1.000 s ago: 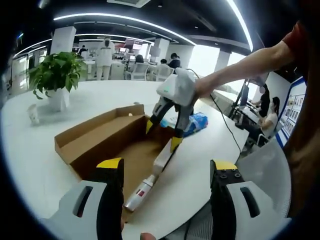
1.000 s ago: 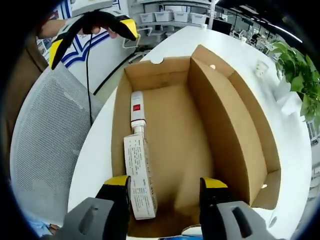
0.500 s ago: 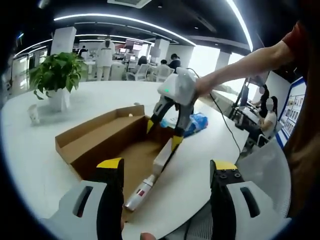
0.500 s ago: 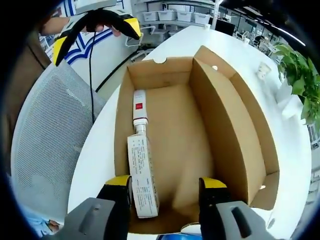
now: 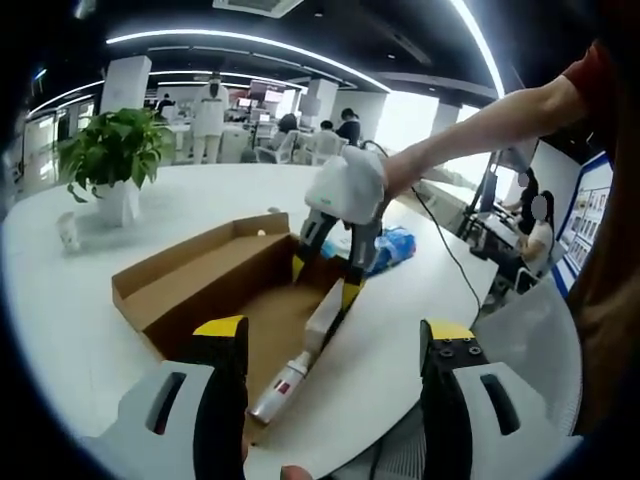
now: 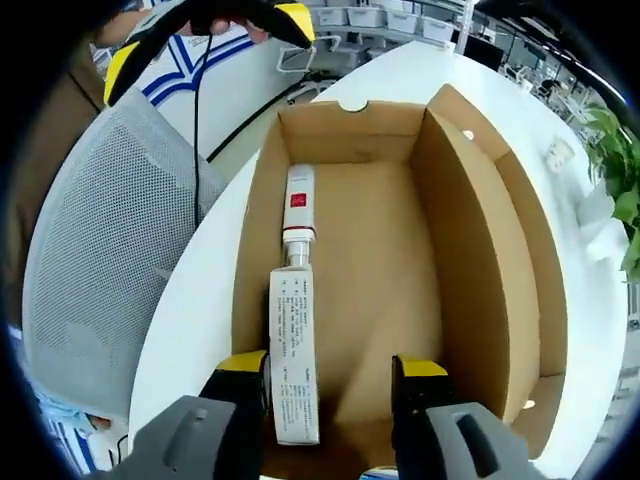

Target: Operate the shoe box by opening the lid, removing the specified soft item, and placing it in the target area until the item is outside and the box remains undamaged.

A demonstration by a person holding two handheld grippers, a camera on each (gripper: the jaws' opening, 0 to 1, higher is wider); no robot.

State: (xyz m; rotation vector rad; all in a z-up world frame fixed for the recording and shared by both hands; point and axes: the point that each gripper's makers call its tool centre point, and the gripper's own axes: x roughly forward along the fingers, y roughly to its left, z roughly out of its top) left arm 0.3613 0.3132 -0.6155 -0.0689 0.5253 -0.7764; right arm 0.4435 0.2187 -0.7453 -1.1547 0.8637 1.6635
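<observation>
The shoe box [image 6: 470, 300] sits open on the round white table [image 5: 60, 300], lid folded back and standing up along the box's 3 o'clock side in the right gripper view. Inside, along the 9 o'clock wall, lies a white tube [image 6: 296, 210] with a red label, and its flat end is tucked into (or at least butting against) a long white printed carton [image 6: 292, 370]; can't quite tell which from here.

The right gripper [image 6: 328, 370] hangs over the near end of the box, jaws spread wide with nothing between them, the left yellow tip just beside the carton. From the left gripper view you can see the same right gripper [image 5: 322, 280] at about 12 o'clock, pointing down into the box [image 5: 200, 275], tips apart, held out on a bare arm.

The left gripper [image 5: 335, 335] is well back from the box edge, jaws wide open and holding nothing. The tube [image 5: 283, 385] lies in the box at roughly 7 o'clock.

Behind the box there's a blue-and-clear plastic bag [image 5: 390, 245] on the table, and a potted plant [image 5: 110, 150] over at 10 o'clock. A grey mesh chair [image 6: 90, 260] sits off the table's edge.
</observation>
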